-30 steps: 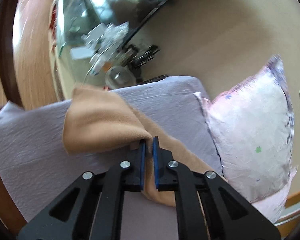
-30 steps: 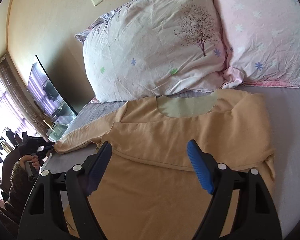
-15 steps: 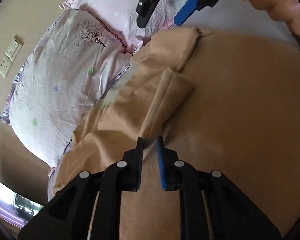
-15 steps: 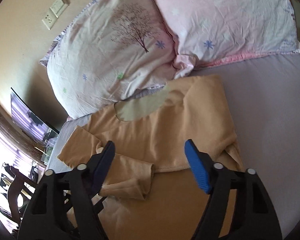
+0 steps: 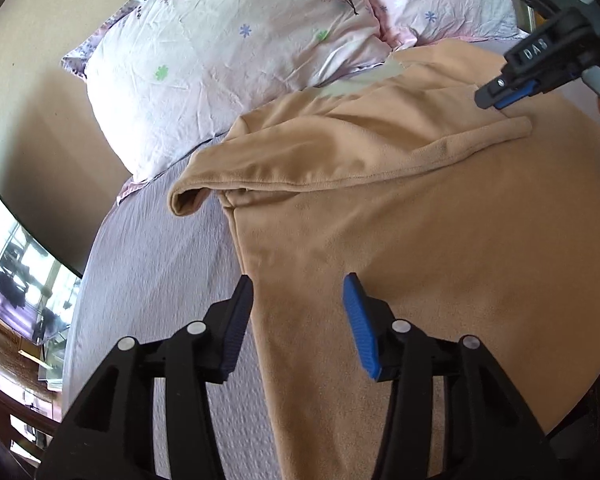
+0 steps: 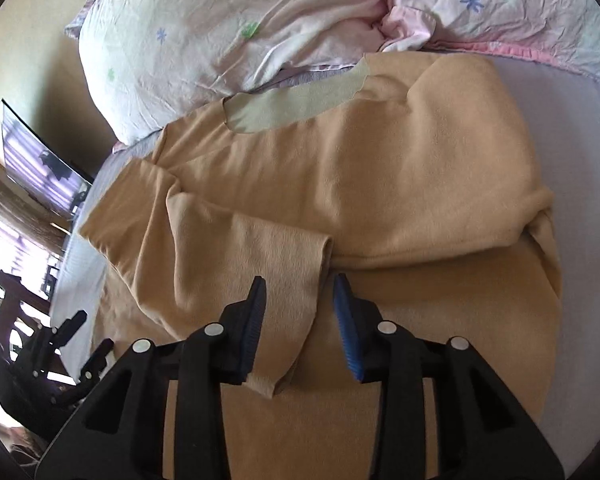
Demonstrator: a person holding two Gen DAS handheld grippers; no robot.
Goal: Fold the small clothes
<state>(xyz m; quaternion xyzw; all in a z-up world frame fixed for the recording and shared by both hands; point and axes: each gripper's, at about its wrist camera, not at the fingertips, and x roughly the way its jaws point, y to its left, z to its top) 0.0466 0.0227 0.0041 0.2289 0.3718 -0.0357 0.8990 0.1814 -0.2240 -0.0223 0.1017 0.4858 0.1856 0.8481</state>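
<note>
Here, tan long-sleeved top (image 6: 400, 184) spread flat on lavender bed sheet (image 5: 148, 264), neckline toward floral pillows (image 5: 228, 48). Left sleeve (image 6: 228, 264) folded across chest. Left tool (image 5: 298, 312) held wide open, empty, over top's side edge. Right tool (image 6: 298, 316) part open, sleeve cuff between fingers, not clamped.
</note>
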